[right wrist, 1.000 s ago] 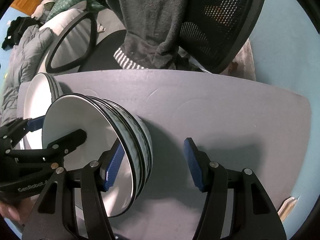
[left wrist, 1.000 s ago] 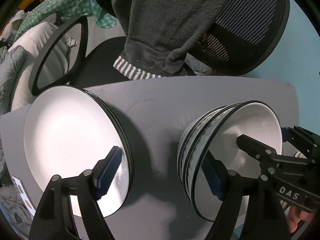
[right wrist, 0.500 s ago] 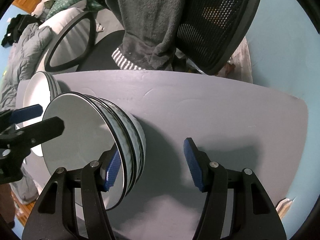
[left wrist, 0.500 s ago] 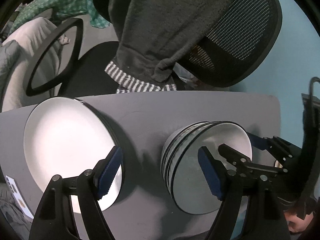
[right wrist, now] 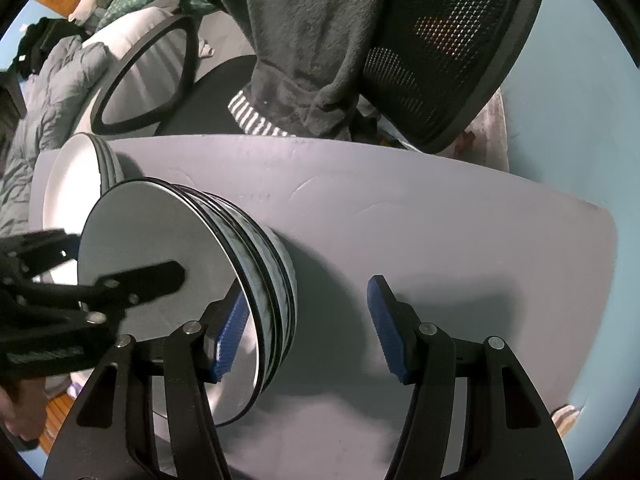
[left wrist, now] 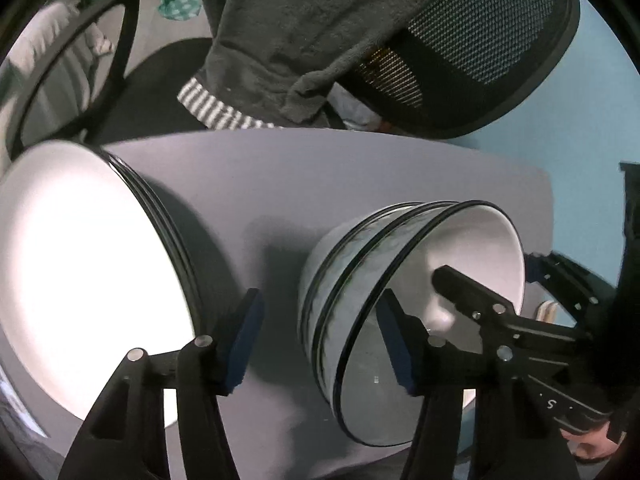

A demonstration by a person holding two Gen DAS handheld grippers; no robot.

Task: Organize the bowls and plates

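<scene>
left hand-held gripper [left wrist: 320,340] | black frame | blue ribbed pads | silver screws

White black-rimmed bowls [left wrist: 460,264], grey table [left wrist: 320,184]

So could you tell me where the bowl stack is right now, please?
The bowl stack sits on the grey table, right of the plates in the left wrist view, between both open grippers.

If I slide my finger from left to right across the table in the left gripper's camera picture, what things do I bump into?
Stack of plates → bare grey table → stack of bowls → right gripper reaching over the top bowl.
</scene>
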